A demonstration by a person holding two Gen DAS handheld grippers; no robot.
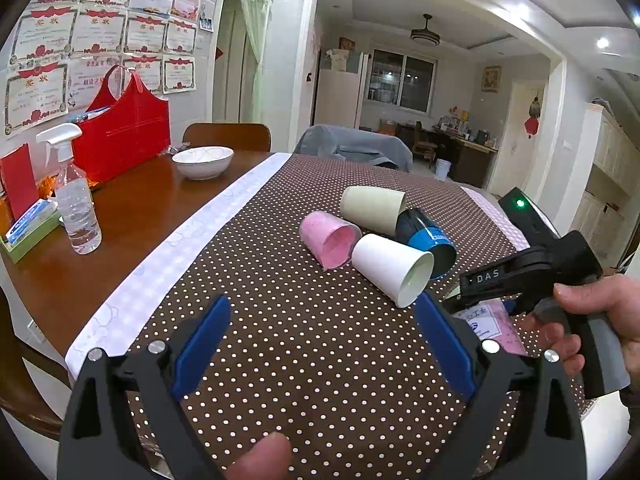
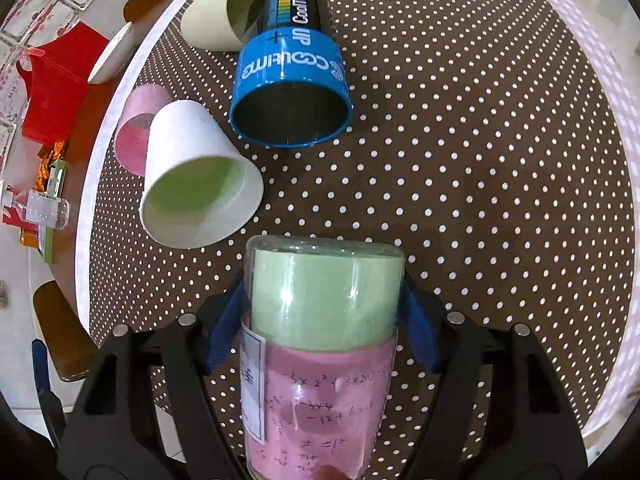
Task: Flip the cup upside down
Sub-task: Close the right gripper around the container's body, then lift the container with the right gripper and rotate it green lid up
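My right gripper (image 2: pixel 322 320) is shut on a clear cup (image 2: pixel 320 344) lined with green and pink paper, held above the dotted cloth (image 2: pixel 460 200); its closed end points away from the camera. The right gripper also shows in the left wrist view (image 1: pixel 472 296), with the cup (image 1: pixel 496 322) partly hidden behind it. Several cups lie on their sides: white (image 2: pixel 196 184) (image 1: pixel 394 266), blue and black (image 2: pixel 292 80) (image 1: pixel 426 240), pink (image 2: pixel 138 128) (image 1: pixel 330 240), cream (image 2: pixel 224 12) (image 1: pixel 372 210). My left gripper (image 1: pixel 322 340) is open and empty, near the cloth.
On the wooden table (image 1: pixel 132 208) to the left stand a spray bottle (image 1: pixel 74 200), a white bowl (image 1: pixel 202 160), a red bag (image 1: pixel 120 136) and a green box (image 1: pixel 28 228). Chairs (image 1: pixel 226 136) stand behind the table.
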